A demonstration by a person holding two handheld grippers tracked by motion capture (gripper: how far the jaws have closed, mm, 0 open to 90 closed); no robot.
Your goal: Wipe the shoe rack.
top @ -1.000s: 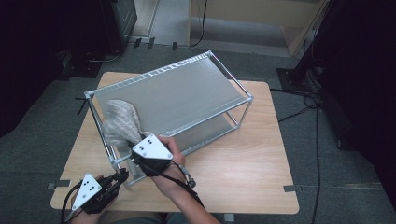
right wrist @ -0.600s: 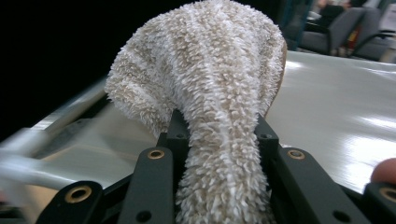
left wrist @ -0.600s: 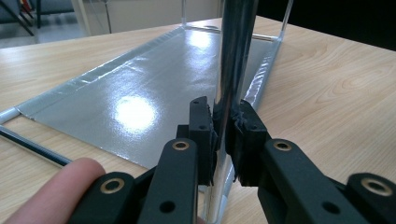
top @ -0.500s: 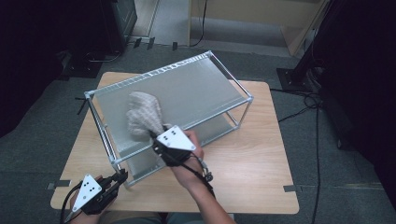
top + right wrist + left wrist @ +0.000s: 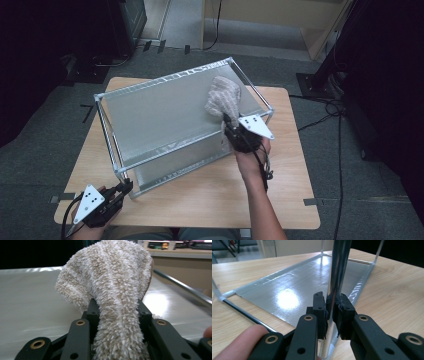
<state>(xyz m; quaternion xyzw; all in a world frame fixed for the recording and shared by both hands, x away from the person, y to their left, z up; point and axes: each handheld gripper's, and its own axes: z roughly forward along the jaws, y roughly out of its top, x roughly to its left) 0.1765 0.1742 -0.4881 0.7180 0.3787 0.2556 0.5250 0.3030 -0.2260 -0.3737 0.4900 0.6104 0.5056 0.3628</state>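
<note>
A two-level metal rack (image 5: 165, 115) stands on the wooden table (image 5: 215, 195). My left gripper (image 5: 126, 187) is at its front-left corner, shut on the chrome corner post (image 5: 337, 272); in the left gripper view both pads of the left gripper (image 5: 331, 307) press on the post above the shiny lower shelf (image 5: 294, 287). A fluffy beige cloth (image 5: 222, 97) lies on the right end of the top shelf, bunched in my right gripper (image 5: 227, 122). In the right gripper view the cloth (image 5: 110, 272) fills the gap of the right gripper (image 5: 116, 307); its jaws have just been opening slightly with the cloth still pinched.
The rack covers most of the table, leaving a bare strip of wood along the front and right (image 5: 290, 165). Cables (image 5: 340, 130) trail across the grey floor to the right. Dark furniture stands at the back left (image 5: 125, 20).
My right gripper has swept the cloth across the top shelf from the front-left part to the right end. The left gripper has stayed on the corner post.
</note>
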